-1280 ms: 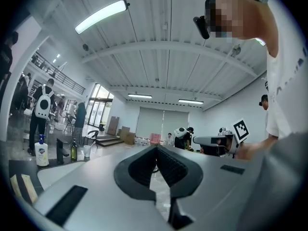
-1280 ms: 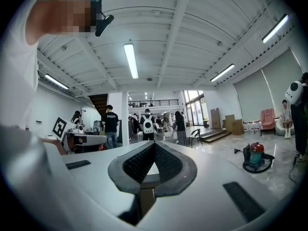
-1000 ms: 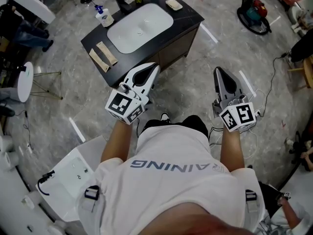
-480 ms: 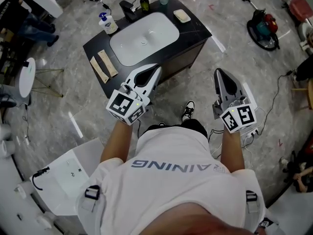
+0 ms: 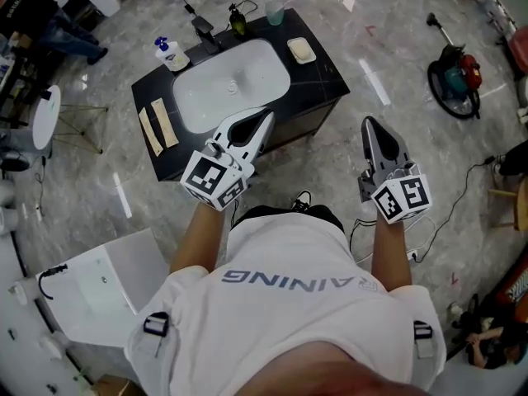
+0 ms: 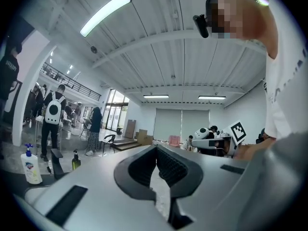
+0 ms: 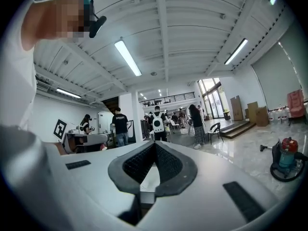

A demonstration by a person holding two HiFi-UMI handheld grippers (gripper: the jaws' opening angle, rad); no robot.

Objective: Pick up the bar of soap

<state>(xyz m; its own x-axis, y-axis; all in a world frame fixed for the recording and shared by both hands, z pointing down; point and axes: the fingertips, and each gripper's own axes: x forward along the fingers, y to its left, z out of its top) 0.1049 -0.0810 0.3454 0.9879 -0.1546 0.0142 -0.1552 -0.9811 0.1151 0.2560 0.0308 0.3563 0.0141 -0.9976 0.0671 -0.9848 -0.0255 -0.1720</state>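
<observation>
Marble floor, black sink counter [image 5: 324, 73] ahead, both claws short of it.
Left gripper [image 5: 265, 115] is closed and empty; the bar of soap [image 5: 301, 50] lies on the counter's far right corner, ahead and rightward, likely nearer it than the right gripper [image 5: 369, 123], also closed and empty.

Counter [image 5: 323, 77] ahead, sink [image 5: 231, 81] in its middle. Soap [image 5: 301, 50] on counter rt of sink. Pump bottle [image 5: 172, 54] at back-left corner. Faucet [image 5: 203, 30], bottle [image 5: 238, 21] & cup [image 5: 275, 11] along back edge. 2 strips [image 5: 157, 126] on left end. Vacuum [image 5: 455, 66] on floor, far rt. Left gripper [image 5: 266, 114] before counter's near edge; right gripper [image 5: 368, 122] over floor, rt of counter.
</observation>
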